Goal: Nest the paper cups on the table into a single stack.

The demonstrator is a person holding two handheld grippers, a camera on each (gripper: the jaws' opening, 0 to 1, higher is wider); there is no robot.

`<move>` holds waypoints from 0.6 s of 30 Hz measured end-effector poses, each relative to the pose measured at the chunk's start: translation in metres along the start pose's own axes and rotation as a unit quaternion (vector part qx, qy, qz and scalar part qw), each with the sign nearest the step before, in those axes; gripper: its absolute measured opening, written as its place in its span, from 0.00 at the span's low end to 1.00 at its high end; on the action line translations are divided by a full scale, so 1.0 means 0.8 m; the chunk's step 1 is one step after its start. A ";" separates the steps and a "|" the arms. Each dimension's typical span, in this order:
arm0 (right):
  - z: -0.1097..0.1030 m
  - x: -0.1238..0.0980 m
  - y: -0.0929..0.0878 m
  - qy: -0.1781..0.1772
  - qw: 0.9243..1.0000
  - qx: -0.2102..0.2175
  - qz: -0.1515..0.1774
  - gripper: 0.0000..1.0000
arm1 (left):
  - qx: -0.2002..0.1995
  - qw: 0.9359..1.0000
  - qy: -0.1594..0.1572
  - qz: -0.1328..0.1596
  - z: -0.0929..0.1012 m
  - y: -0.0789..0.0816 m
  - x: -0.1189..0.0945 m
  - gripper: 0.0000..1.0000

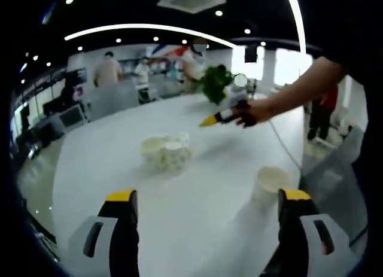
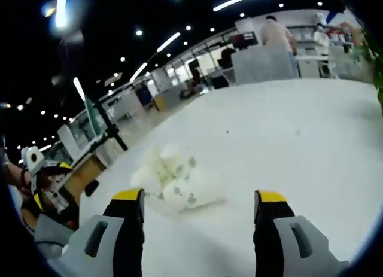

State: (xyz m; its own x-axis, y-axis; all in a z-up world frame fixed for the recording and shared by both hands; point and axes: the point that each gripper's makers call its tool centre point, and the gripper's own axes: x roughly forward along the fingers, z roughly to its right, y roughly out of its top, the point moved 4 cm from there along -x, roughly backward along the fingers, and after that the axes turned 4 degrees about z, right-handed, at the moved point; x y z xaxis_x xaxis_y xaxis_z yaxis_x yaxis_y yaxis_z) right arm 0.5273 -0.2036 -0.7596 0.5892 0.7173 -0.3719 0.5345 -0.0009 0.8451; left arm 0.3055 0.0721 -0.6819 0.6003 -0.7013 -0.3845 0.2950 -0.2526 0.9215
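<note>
- Cups (image 1: 166, 151) sit bunched mid-worktop (image 1: 197, 217); one cup (image 1: 269, 182) stands alone near its edge.
- Both grippers (image 1: 206, 208) (image 2: 200, 208) have fingers spread, holding nothing.
- Nothing is picked yet; next, grab one cup.

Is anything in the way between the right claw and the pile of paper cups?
Nothing visible is. In the right gripper view, the open right claw faces the pile of paper cups just ahead, with bare white table between them.
</note>
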 end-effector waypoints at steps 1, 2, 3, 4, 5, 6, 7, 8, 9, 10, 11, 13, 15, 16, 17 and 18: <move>0.001 0.004 -0.001 0.003 1.000 0.000 -0.002 0.69 | -0.003 1.000 0.002 0.002 0.000 0.000 -0.001 0.97; 0.000 0.007 -0.002 0.003 1.000 0.000 -0.005 0.69 | -0.003 1.000 0.002 0.003 0.001 0.001 -0.002 0.96; 0.001 0.011 -0.004 0.005 1.000 0.004 -0.009 0.68 | -0.003 1.000 0.002 0.004 0.001 0.001 -0.003 0.96; 0.002 0.013 -0.005 0.008 1.000 0.008 -0.009 0.68 | -0.003 1.000 0.003 0.005 0.002 0.002 -0.005 0.96; 0.002 0.016 -0.006 0.010 1.000 0.008 -0.010 0.66 | -0.002 1.000 0.004 0.004 0.003 0.001 -0.006 0.96; 0.001 0.018 -0.007 0.011 1.000 0.004 -0.013 0.65 | -0.002 1.000 0.005 0.003 0.003 0.000 -0.007 0.97; 0.001 0.020 -0.007 0.015 1.000 0.001 -0.016 0.64 | -0.004 1.000 0.006 0.003 0.004 -0.001 -0.008 0.97; 0.001 0.022 -0.007 0.019 1.000 0.000 -0.017 0.62 | -0.005 1.000 0.006 0.003 0.005 -0.001 -0.009 0.97; 0.002 0.023 -0.006 0.023 1.000 -0.003 -0.019 0.60 | -0.006 1.000 0.007 0.002 0.006 -0.003 -0.010 0.97; 0.004 0.025 -0.006 0.026 0.999 -0.004 -0.019 0.58 | -0.006 1.000 0.009 -0.002 0.006 -0.006 -0.011 0.97; 0.006 0.026 -0.006 0.028 0.999 -0.002 -0.020 0.56 | -0.005 1.000 0.011 -0.005 0.007 -0.007 -0.011 0.97; 0.008 0.027 -0.005 0.029 0.999 0.001 -0.020 0.55 | -0.008 1.000 0.011 -0.004 0.008 -0.009 -0.013 0.97; 0.012 0.028 -0.003 0.029 0.999 0.002 -0.023 0.53 | -0.009 1.000 0.013 -0.004 0.009 -0.009 -0.013 0.97; 0.013 0.029 -0.003 0.029 0.999 0.003 -0.024 0.52 | -0.009 1.000 0.013 -0.004 0.009 -0.010 -0.013 0.98; 0.015 0.029 -0.003 0.030 0.999 0.007 -0.024 0.52 | -0.010 1.000 0.015 -0.005 0.009 -0.010 -0.013 0.98; 0.015 0.030 -0.003 0.032 0.999 0.016 -0.023 0.51 | -0.011 1.000 0.016 -0.005 0.009 -0.011 -0.014 0.98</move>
State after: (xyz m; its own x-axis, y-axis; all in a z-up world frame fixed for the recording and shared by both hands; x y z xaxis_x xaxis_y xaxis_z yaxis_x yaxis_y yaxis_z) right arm 0.5473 -0.1948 -0.7750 0.5242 0.7597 -0.3848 0.5803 0.0121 0.8143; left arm 0.2910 0.0773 -0.6852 0.6204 -0.6776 -0.3948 0.3165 -0.2443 0.9166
